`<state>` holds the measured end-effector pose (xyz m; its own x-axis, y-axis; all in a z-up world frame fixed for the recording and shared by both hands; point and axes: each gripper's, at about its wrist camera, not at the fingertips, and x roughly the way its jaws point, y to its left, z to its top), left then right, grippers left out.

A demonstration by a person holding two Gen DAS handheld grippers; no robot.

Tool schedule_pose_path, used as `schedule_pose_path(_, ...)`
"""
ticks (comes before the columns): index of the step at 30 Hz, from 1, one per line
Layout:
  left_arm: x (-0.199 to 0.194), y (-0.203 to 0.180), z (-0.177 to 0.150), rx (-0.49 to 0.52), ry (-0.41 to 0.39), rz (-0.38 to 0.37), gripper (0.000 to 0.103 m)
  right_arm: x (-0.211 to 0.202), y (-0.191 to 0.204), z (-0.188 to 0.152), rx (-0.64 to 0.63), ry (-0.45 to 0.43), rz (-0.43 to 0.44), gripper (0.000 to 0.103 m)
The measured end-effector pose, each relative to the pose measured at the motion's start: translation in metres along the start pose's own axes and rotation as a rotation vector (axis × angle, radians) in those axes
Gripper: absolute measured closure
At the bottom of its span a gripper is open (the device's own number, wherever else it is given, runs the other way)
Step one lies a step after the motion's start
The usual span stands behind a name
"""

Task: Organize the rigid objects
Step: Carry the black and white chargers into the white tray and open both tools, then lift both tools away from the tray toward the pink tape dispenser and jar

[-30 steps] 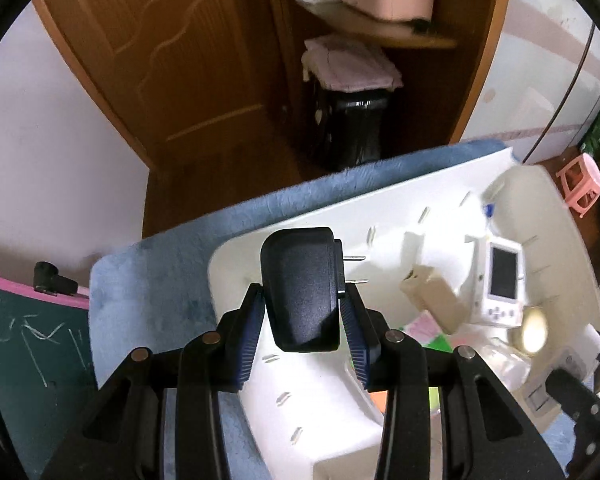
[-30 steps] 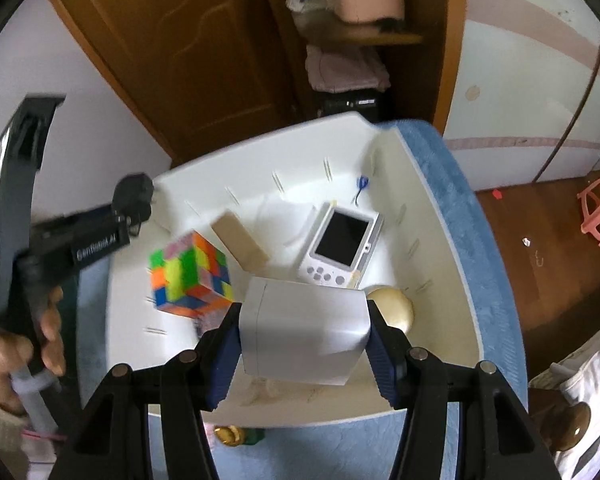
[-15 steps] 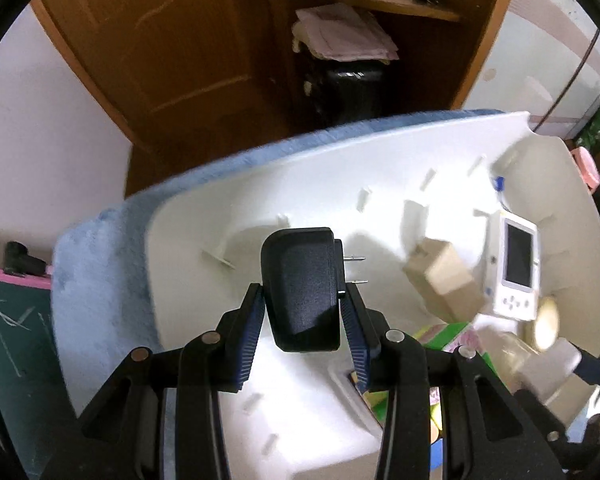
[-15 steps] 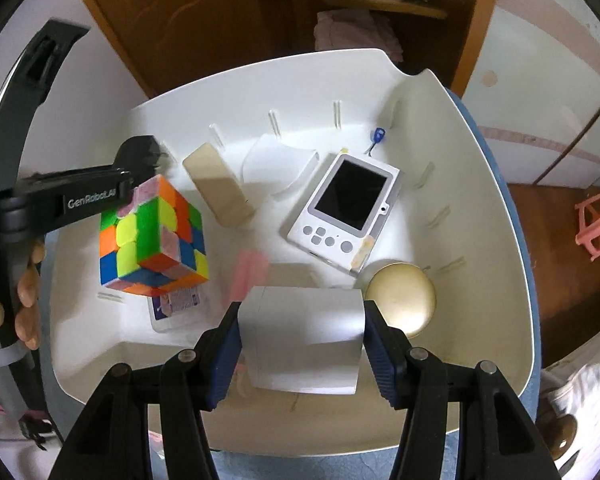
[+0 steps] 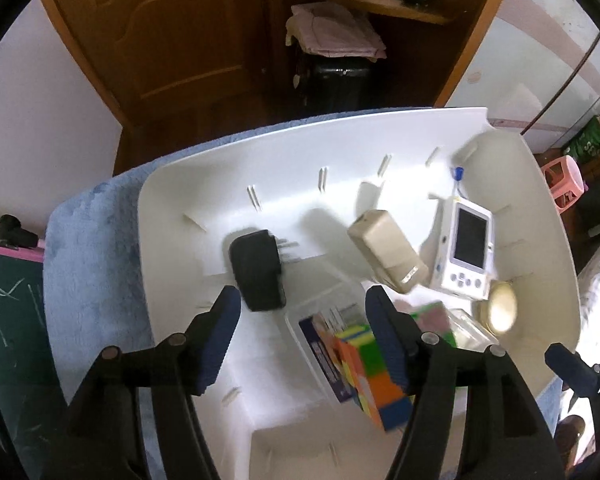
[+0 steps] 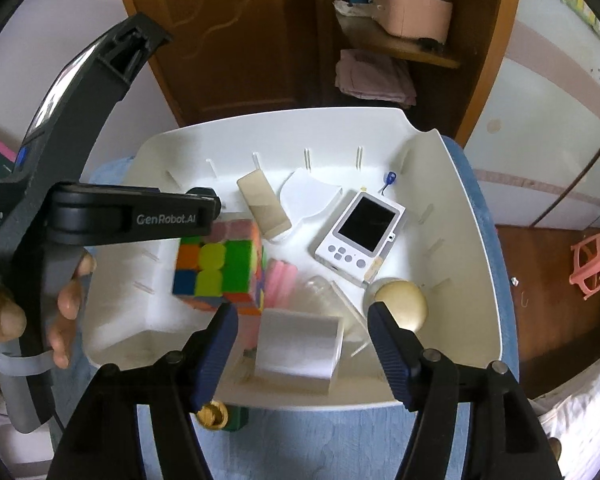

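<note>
Both grippers, left (image 5: 302, 332) and right (image 6: 302, 340), have just been opening and hold nothing. The plug (image 5: 257, 270) and box (image 6: 298, 346) lie loose in the bin (image 6: 476, 264). The box, at 6 o'clock by the rim, may tip out if bumped.

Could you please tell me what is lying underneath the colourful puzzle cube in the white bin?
The puzzle cube rests on a clear flat case with a printed card inside; pink pieces lie beside it. Anything further beneath is covered.

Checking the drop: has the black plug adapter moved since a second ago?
Yes. The black plug adapter left the just-opened left gripper and now lies in the white bin.
</note>
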<state>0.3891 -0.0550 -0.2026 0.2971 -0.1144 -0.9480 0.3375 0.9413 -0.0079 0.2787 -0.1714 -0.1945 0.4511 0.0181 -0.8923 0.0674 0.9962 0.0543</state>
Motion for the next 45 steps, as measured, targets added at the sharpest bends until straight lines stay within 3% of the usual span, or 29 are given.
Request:
schedule_pose_path(10,-0.051,-0.006,-0.029,0.011,-0.080,0.025,0.034,-0.037,0.001,-0.024,-0.005,-0.038,0.019,0.035)
schedule_pose_path(29,-0.151,-0.005,-0.104,-0.085,-0.227,0.010,0.034,-0.114,-0.001,-0.069,-0.051,-0.132,0.074,0.035)
schedule_pose_path(45,-0.178,-0.020,-0.149,-0.096,-0.279,-0.008,0.034,-0.133,-0.006,-0.089,-0.082,-0.150,0.108,0.035)
